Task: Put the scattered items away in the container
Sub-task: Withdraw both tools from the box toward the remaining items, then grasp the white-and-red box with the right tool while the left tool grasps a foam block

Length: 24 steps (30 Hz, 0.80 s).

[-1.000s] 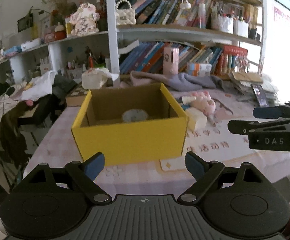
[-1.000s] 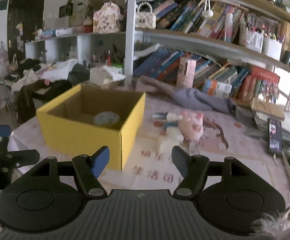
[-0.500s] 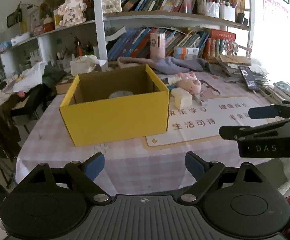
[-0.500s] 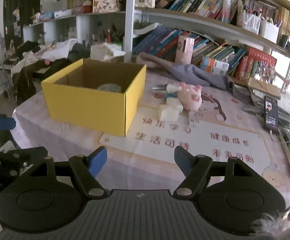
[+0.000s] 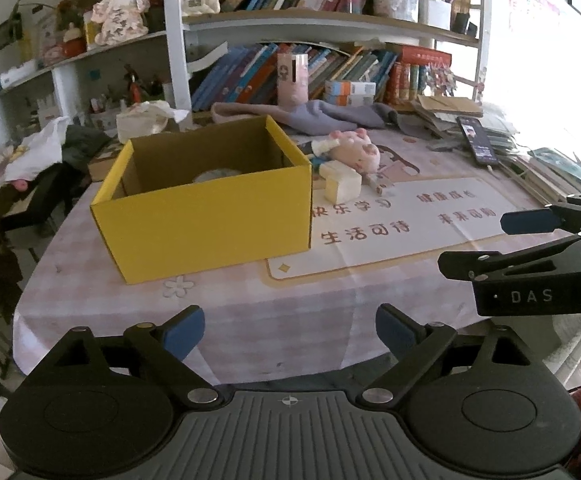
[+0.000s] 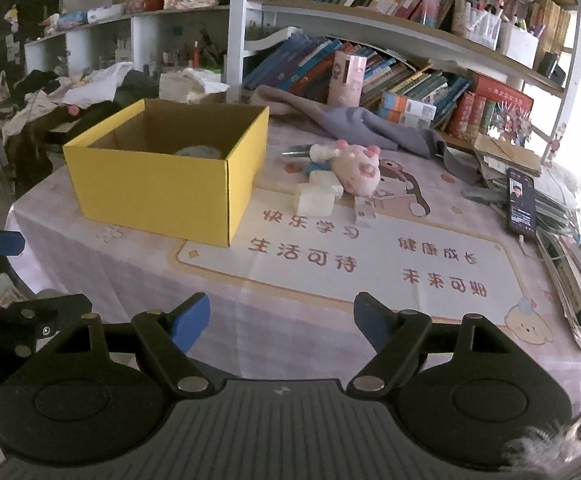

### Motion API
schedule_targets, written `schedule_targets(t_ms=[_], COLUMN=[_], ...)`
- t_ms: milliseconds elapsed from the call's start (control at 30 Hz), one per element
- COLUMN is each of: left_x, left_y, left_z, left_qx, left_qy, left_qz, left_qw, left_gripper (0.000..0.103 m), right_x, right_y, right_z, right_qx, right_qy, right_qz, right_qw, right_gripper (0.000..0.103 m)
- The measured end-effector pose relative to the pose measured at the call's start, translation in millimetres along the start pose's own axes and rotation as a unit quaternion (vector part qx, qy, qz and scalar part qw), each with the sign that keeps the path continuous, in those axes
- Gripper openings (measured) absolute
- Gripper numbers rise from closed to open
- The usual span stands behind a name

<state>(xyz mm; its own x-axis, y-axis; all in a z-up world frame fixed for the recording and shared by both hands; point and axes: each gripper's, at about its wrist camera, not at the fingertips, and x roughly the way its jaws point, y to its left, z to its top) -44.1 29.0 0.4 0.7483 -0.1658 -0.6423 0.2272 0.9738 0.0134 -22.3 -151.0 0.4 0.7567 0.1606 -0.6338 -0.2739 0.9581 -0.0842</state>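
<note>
Both grippers hover off the table's near edge, left gripper [image 5: 290,330] and right gripper [image 6: 281,320] each with jaws spread wide, holding nothing. The yellow cardboard box [image 6: 158,188] sits open on the checked tablecloth [image 6: 290,320], a round item inside. Just right of it lie a pink plush pig [image 6: 356,168] and a pale block [image 6: 316,200].

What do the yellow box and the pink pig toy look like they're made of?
The yellow box looks like cardboard: matte yellow outside, plain brown inside, thin folded walls. The pig toy seems to be soft plush fabric, judging by its rounded, fuzzy, dull pink surface, though that's not certain.
</note>
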Motion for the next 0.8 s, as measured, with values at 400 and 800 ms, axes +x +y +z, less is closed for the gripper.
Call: schedule_targets(t_ms=[400,800], left_x=[19,48], left_y=[-11,-45], left_z=[10,32], left_qx=[0.012,0.044], left_qy=[0.012,0.016], left_qz=[-0.020,-0.058], left_qw=[0.9997,0.9972], left_gripper=[0.095,0.095], right_x=[5,13], right_y=[-16,-57], right_z=[-1,-1], right_qx=[0.009,0.036], right_qy=[0.010,0.021], right_qz=[-0.018,-0.051], right_qw=[1.000,0.998], right_gripper=[0.082,0.082])
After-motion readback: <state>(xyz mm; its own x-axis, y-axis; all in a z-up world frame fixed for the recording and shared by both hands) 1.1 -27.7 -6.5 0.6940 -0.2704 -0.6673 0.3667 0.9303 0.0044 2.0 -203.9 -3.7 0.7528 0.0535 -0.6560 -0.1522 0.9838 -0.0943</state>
